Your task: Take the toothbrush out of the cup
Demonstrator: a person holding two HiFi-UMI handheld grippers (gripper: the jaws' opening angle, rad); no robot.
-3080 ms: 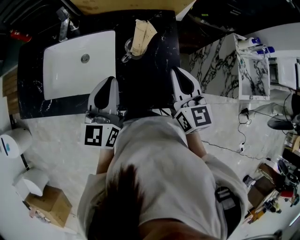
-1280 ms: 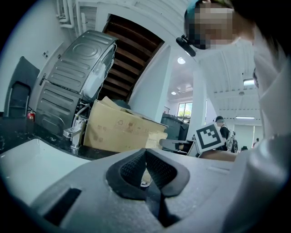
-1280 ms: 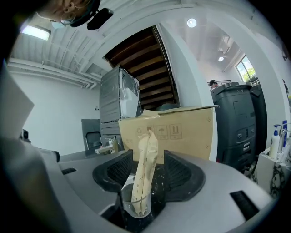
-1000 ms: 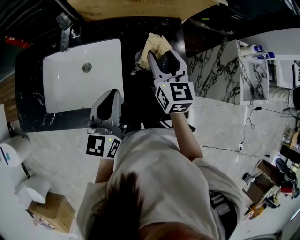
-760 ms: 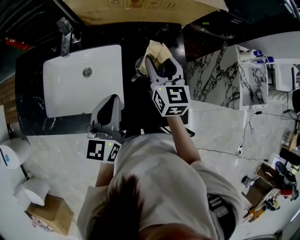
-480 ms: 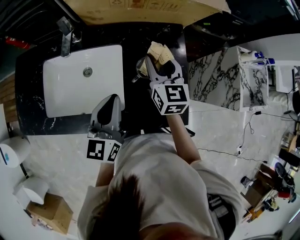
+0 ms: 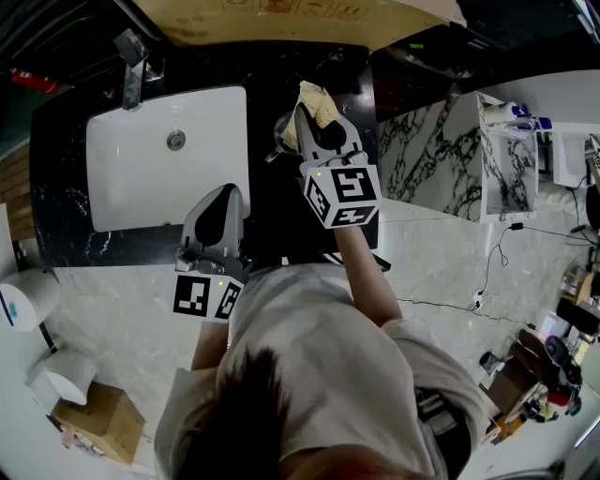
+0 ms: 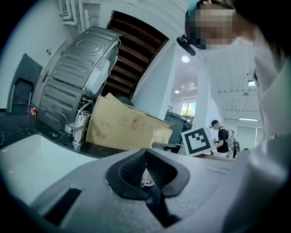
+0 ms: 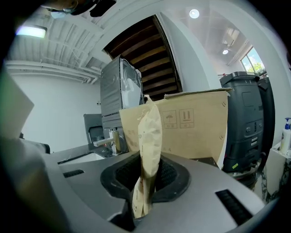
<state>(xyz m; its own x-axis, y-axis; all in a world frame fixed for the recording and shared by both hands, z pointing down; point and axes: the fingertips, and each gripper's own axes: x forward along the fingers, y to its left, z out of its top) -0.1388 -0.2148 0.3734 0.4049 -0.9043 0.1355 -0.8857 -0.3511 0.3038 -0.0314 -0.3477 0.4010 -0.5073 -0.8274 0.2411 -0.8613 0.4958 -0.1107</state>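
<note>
A toothbrush in a tan paper wrapper [image 7: 317, 101] stands upright in a clear glass cup [image 7: 282, 133] on the black marble counter [image 7: 281, 202], right of the sink. My right gripper [image 7: 314, 120] reaches over the cup. Its jaws have just been closing and now pinch the wrapper [image 9: 148, 150] between the black pads; the right gripper [image 9: 144, 182] is shut on it. The cup is mostly hidden under that gripper. My left gripper [image 7: 226, 192] hangs near the counter's front edge with its jaws together and holds nothing. The left gripper [image 8: 146, 175] points level toward the cup.
A white sink [image 7: 112, 202] with a chrome faucet [image 7: 131, 61] fills the counter's left. A cardboard sheet [image 7: 281, 17] leans behind the counter. A marble-patterned partition [image 7: 422, 131] stands to the right.
The right gripper's jaws, wide open around the wrapper one second ago, have closed onto it. The left gripper has stayed in place.
</note>
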